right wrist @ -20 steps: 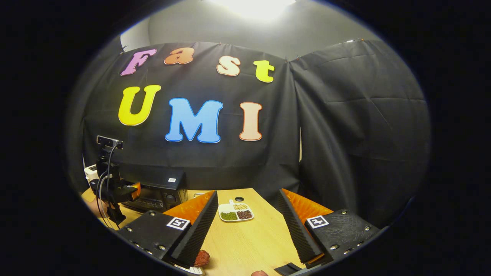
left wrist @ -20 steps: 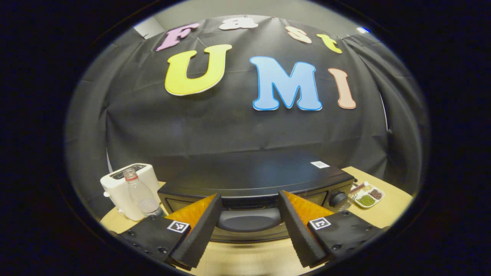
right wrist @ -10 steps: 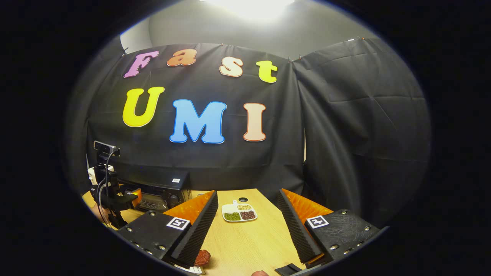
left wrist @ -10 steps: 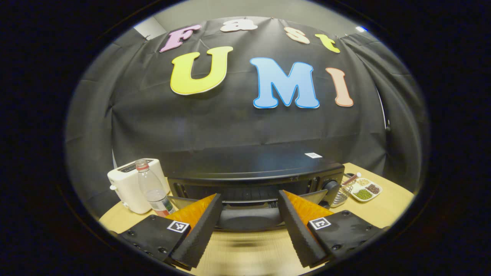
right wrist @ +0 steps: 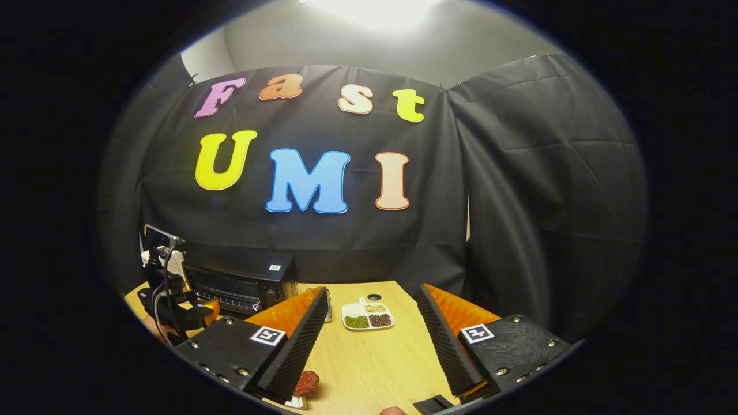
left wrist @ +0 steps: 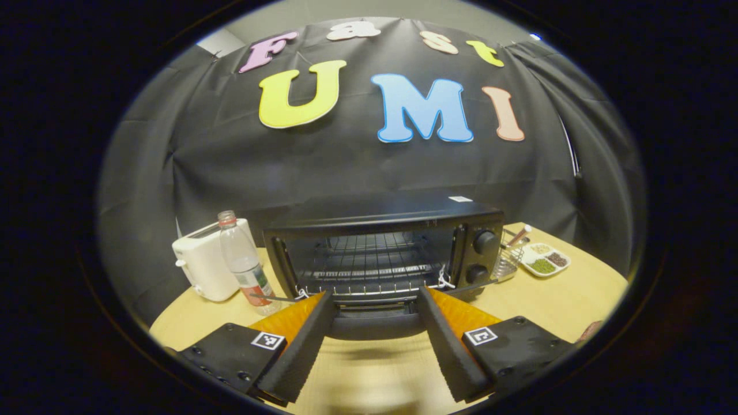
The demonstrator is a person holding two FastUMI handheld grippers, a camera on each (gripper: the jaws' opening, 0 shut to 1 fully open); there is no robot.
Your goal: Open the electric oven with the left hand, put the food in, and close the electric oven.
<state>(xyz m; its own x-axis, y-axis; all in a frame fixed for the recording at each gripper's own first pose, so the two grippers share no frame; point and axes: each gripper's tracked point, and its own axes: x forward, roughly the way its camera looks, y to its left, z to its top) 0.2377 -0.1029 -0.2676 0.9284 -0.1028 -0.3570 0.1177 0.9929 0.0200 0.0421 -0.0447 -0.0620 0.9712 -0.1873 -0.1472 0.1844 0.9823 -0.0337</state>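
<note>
The left gripper has its jaws spread either side of the handle of the oven door, which hangs pulled down, baring the wire rack. Whether the fingers touch the handle I cannot tell. The oven stands on the desk between a bottle with a toaster and a bean dish. The right gripper hangs over the desk, jaws spread and holding nothing; the food lies just beside its left finger.
</note>
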